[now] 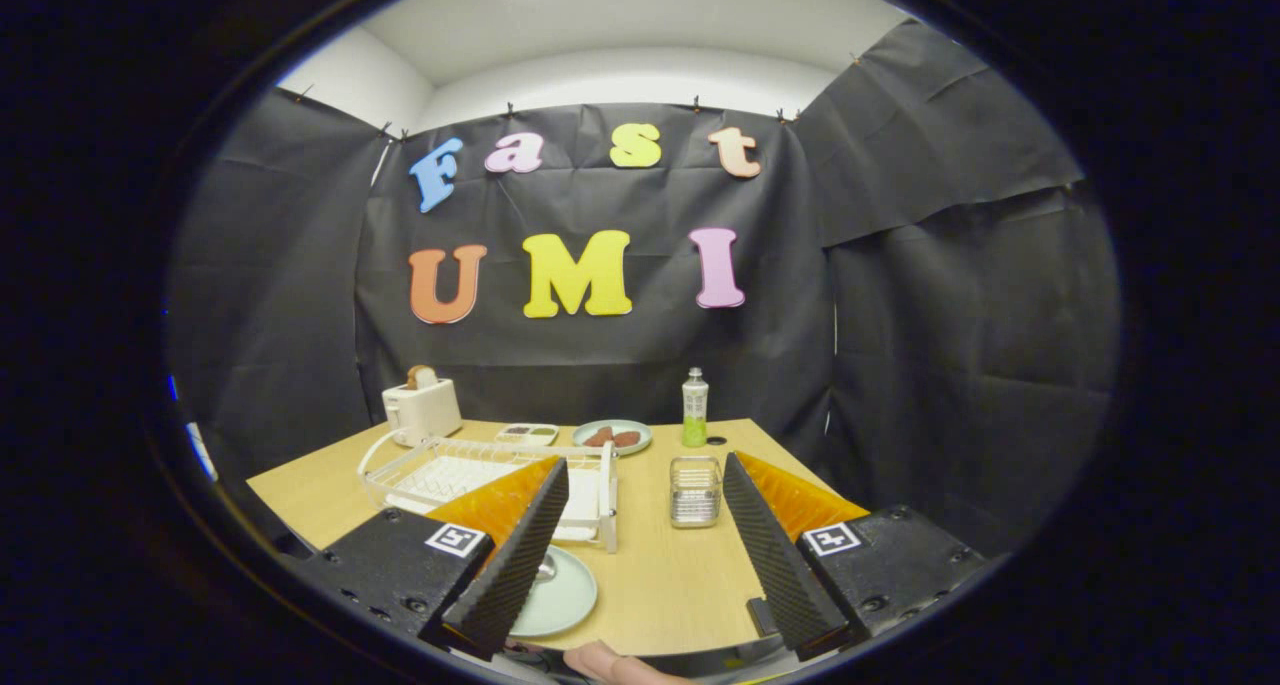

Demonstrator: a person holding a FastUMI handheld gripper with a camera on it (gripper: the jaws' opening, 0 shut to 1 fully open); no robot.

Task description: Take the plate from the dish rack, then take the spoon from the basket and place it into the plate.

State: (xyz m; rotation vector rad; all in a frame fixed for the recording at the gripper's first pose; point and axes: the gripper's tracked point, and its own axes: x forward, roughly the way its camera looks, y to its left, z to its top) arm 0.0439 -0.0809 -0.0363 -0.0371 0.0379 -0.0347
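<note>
1. The claw (645, 475) is spread wide and grips nothing.
2. The plate (560, 595) lies flat near the surface's (660, 575) front edge, a spoon (545, 568) resting on it.
3. The dish rack (480, 470) stands behind the plate, with the basket (695, 492) beside the rack.

We record a pale green plate (560, 595) beside the fingers, a white dish rack (480, 470) beyond, a light wood table (660, 575).

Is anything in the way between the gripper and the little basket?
Nothing visible. The basket stands just ahead of the open gripper, with bare table between. The plate lies aside, by one finger.
</note>
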